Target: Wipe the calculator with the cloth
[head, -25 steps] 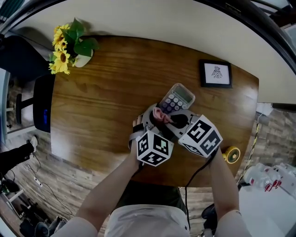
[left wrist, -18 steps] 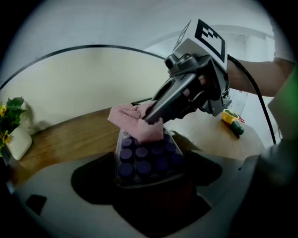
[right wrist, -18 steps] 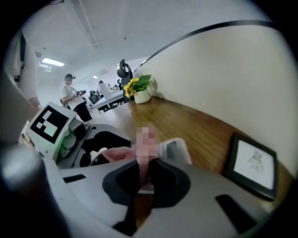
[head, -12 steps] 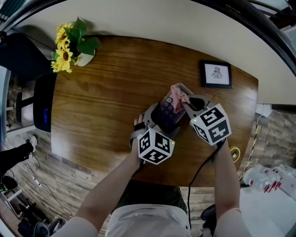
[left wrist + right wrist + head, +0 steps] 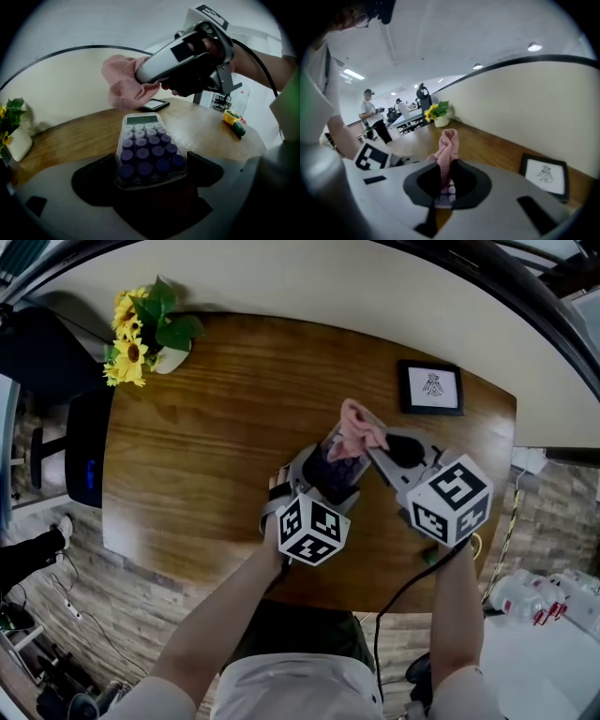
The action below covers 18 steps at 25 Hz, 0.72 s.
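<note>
Calculator (image 5: 335, 468) sits on the wooden table (image 5: 206, 427) right of centre, display end pointing away from the person. Left gripper (image 5: 328, 482) has its jaws closed against the two long sides of the keypad end; its own view shows purple keys filling the gap between the jaws (image 5: 147, 161). Right gripper (image 5: 372, 452) pinches a pink cloth (image 5: 359, 427), jaws pressed on the bunched fabric (image 5: 446, 180). Cloth hangs just above the calculator's display end, apart from it in the left gripper view (image 5: 124, 86). Framed picture (image 5: 430, 388) stands beyond; potted sunflowers (image 5: 141, 329) sit at the far left corner.
</note>
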### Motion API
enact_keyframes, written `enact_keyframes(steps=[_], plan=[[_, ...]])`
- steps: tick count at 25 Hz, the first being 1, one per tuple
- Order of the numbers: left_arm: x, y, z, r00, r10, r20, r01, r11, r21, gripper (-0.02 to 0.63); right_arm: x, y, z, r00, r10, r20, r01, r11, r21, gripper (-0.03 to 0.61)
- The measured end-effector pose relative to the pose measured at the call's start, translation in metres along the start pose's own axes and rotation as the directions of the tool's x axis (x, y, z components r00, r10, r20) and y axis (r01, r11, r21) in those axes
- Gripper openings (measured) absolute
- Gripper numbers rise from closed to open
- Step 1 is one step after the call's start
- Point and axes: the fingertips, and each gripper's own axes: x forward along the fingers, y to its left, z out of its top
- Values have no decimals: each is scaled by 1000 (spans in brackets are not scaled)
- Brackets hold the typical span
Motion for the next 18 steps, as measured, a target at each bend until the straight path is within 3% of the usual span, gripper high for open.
enact_keyframes(steps=[2,4,7,13,18], plan=[[0,0,0,1000,0,-2,0,1000,0,480,9,36,-24,988,116,-104,-124,989,-75,25],[0,0,0,1000,0,-2,0,1000,0,480,18,59,-52,960,178,-214,-209,970,-128,26],[0,0,0,1000,0,-1,0,1000,3,480,28,72,-77,937,232,-261,-271,955,-124,25],[0,0,0,1000,0,-1,0,1000,3,480,30,60,-85,935,229,-269,-272,953,-135,26],[0,-1,0,1000,0,1,0,1000,3,480,26,43,-87,947,181,-263,-221,967,-130,28]])
